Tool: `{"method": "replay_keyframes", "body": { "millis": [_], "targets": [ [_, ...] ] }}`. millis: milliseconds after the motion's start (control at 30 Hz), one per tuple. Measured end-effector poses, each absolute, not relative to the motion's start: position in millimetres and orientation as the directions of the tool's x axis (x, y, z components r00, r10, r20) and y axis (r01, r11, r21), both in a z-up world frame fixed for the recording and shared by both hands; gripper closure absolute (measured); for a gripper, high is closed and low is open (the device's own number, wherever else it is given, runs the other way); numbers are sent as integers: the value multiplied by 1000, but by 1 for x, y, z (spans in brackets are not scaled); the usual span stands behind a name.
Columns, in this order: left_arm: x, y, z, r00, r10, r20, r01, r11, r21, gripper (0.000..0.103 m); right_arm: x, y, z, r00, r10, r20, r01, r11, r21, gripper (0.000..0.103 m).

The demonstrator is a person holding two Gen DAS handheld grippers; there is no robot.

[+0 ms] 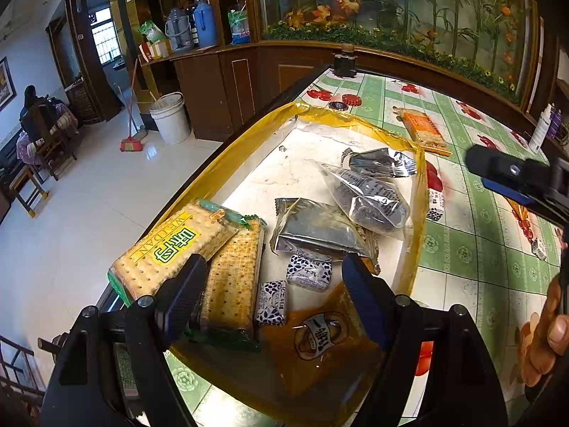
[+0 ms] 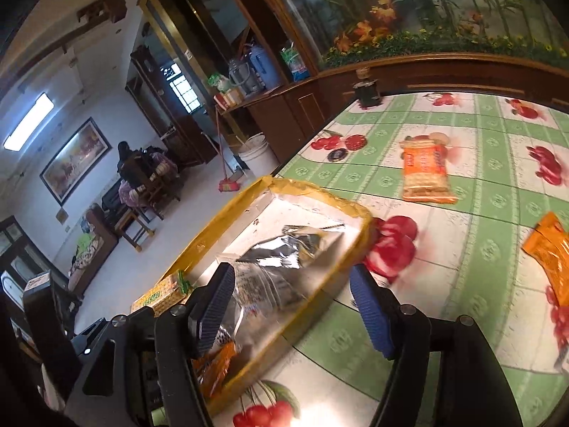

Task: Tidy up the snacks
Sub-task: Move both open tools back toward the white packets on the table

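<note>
That orange cracker pack [image 2: 425, 170] lying alone on the counter [image 2: 462, 284], well apart from the yellow tray [image 2: 313, 295], looks light, crinkly and crushable, so I'd pinch its long sides gently; both the left hand-held gripper [image 1: 274, 284] and the right hand-held gripper [image 2: 291, 306] are spread, holding nothing.

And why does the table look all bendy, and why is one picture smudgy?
Left wrist view: the fisheye lens bows the table edge and cabinet, but the cracker pack stays sharp, with window glare on the floor. Right wrist view: equally curved, plus motion smear on the orange cracker pack and orange wrapper.
</note>
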State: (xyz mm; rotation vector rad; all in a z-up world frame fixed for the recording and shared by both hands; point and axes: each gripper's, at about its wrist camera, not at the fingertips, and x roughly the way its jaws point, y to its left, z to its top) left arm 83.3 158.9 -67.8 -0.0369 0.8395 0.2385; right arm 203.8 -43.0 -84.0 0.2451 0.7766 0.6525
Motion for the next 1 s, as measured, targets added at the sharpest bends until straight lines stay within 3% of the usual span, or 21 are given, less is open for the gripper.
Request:
{"method": "replay_keyframes", "body": {
  "millis": [400, 1000],
  "targets": [
    [80, 121, -56, 669, 176, -722, -173, 982, 79, 24, 162, -131, -95, 594, 577, -561, -362, 814, 455, 32],
    [77, 48, -55, 678, 51, -734, -11, 998, 59, 24, 120, -221, -114, 653, 469, -595, -231, 871, 433, 32]
  ]
}}
